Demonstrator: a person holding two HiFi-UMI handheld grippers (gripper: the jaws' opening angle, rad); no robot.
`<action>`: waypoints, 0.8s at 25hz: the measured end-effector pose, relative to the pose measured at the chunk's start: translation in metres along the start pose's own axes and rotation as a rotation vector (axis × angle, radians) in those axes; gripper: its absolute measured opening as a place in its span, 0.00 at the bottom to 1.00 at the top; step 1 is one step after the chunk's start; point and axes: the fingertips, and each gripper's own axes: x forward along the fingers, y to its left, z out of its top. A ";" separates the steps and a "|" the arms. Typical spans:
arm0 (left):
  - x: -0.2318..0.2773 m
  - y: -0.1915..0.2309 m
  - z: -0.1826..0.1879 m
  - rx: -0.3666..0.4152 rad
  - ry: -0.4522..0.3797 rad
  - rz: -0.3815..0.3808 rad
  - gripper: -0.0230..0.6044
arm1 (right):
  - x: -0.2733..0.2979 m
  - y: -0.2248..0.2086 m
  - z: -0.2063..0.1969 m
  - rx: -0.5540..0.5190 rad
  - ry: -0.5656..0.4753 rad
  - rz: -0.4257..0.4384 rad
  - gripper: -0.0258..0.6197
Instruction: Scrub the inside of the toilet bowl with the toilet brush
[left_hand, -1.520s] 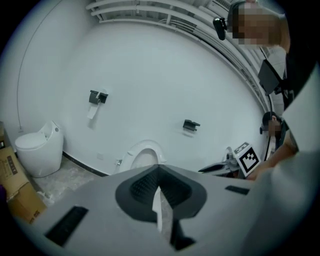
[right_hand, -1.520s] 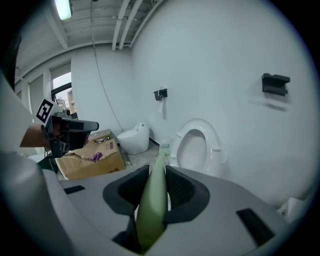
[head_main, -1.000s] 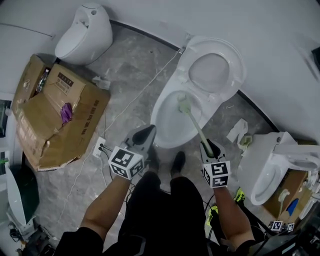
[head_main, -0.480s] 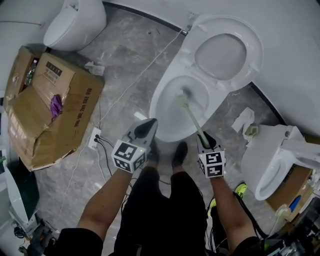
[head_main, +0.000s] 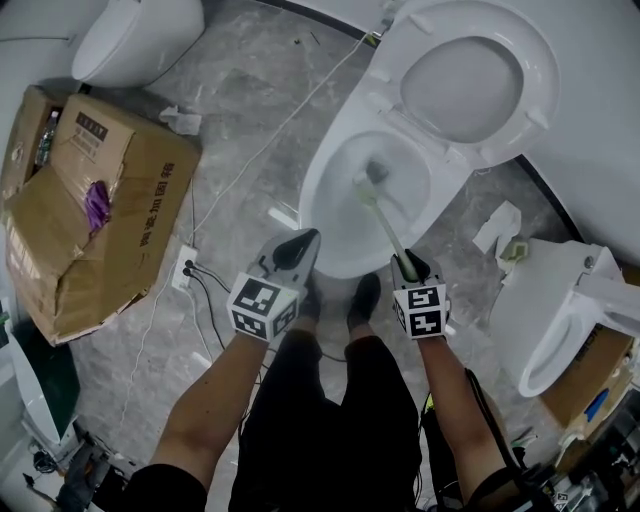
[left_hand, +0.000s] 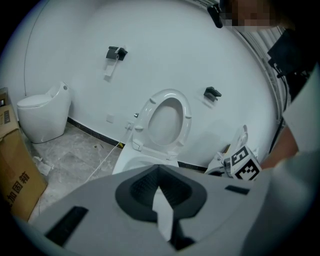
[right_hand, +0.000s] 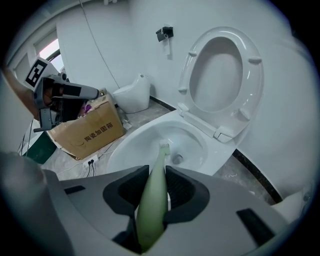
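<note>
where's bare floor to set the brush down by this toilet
Bare floor lies left of the toilet bowl, bordered by the cardboard box and the small white toilet; a white cable crosses it. Right of the bowl is crowded: crumpled paper, then a second toilet.

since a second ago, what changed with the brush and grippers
The toilet brush head shifted slightly inside the toilet bowl and now sits beside the drain. Nothing taken hold of or let go: the right gripper stays shut on the brush handle, the left gripper stays shut, empty, by the bowl's front rim.
</note>
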 end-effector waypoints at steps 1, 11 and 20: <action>0.002 0.001 -0.002 0.000 0.000 -0.001 0.05 | 0.005 0.000 -0.002 0.002 0.006 -0.002 0.21; 0.017 0.018 -0.019 -0.014 0.018 -0.024 0.05 | 0.043 0.002 -0.009 0.014 0.056 -0.020 0.21; 0.025 0.034 -0.024 -0.010 0.041 -0.036 0.05 | 0.072 0.002 0.000 0.012 0.072 -0.020 0.21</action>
